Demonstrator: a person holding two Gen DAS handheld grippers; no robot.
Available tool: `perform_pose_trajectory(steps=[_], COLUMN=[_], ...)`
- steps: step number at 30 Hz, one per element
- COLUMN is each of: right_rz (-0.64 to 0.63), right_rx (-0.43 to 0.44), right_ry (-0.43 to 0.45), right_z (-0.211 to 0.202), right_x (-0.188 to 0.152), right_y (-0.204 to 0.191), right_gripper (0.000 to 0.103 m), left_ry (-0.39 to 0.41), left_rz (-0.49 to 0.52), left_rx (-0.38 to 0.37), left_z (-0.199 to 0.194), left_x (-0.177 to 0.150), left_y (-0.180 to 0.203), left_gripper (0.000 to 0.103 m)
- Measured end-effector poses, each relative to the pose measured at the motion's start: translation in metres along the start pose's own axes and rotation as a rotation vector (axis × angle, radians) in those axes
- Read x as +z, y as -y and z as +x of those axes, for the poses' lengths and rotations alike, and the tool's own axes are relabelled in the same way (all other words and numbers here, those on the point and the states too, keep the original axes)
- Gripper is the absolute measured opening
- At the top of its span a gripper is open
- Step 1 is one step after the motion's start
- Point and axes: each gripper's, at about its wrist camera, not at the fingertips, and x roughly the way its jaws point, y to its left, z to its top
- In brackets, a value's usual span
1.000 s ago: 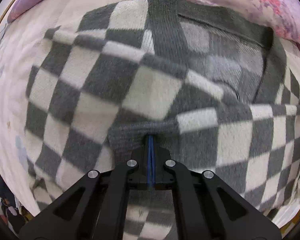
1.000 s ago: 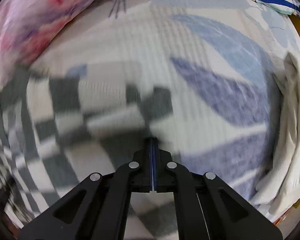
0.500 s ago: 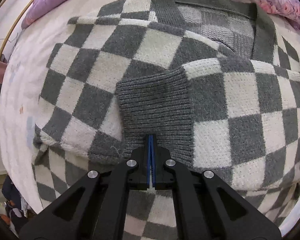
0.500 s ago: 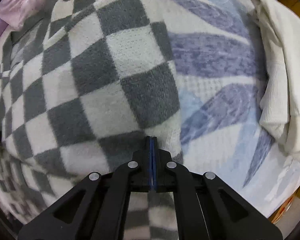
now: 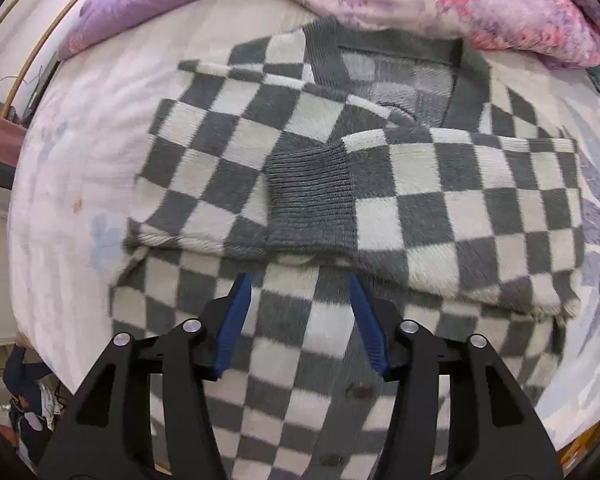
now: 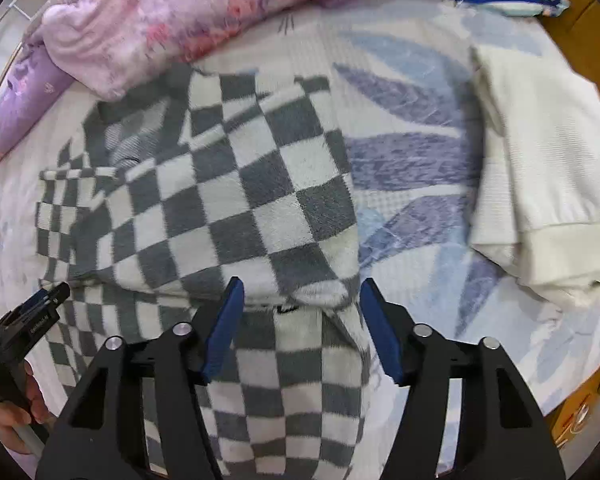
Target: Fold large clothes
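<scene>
Both sets of jaws are opening with nothing pinched in them. The left gripper hangs over the checkered cardigan, whose grey ribbed cuff lies just ahead of its blue pads. The right gripper hovers above the cardigan's folded edge, cloth below the gap. Right of its jaws: a white garment on the leaf-print bedsheet. Beyond: a pink floral quilt.

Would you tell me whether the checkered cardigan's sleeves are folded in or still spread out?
Folded in. The checkered cardigan has both sleeves laid across its front, one grey ribbed cuff resting mid-chest.
</scene>
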Motion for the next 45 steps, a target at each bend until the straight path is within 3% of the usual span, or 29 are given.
perform_pose_trajectory(steps=[5, 9, 11, 18, 21, 26, 28, 38, 45], right_rz=[-0.032, -0.005, 0.014, -0.002, -0.005, -0.008, -0.034, -0.086, -0.076], right_rx=[0.002, -0.002, -0.001, -0.012, -0.036, -0.007, 0.004, 0.055, 0.067], right_ry=[0.072, 0.107, 0.127, 0.116, 0.130, 0.166, 0.171, 0.187, 0.195], right_z=[-0.053, -0.091, -0.110, -0.154, -0.170, -0.200, -0.208, -0.230, -0.236], right_x=[-0.024, -0.043, -0.055, -0.100, -0.116, -0.147, -0.159, -0.209, -0.227], right_y=[-0.026, -0.034, -0.037, -0.051, -0.055, -0.057, -0.059, -0.057, -0.057], right_gripper=[0.075, 0.081, 0.089, 0.089, 0.089, 0.090, 0.090, 0.091, 0.091], left_ry=[0.017, 0.023, 0.040, 0.100, 0.103, 0.102, 0.122, 0.155, 0.158], left_rz=[0.018, 0.043, 0.074, 0.148, 0.172, 0.121, 0.123, 0.096, 0.087], left_rx=[-0.032, -0.077, -0.075, -0.069, -0.104, -0.118, -0.084, -0.035, -0.052], left_z=[-0.043, -0.080, -0.102, -0.169, -0.187, -0.211, -0.223, -0.256, -0.267], left_x=[-0.017, -0.035, -0.046, -0.087, -0.108, -0.140, -0.158, -0.224, -0.253], left_y=[-0.031, -0.040, -0.042, -0.051, -0.052, -0.065, -0.066, -0.066, -0.064], left_gripper=[0.059, 0.059, 0.059, 0.063, 0.063, 0.063, 0.063, 0.063, 0.063])
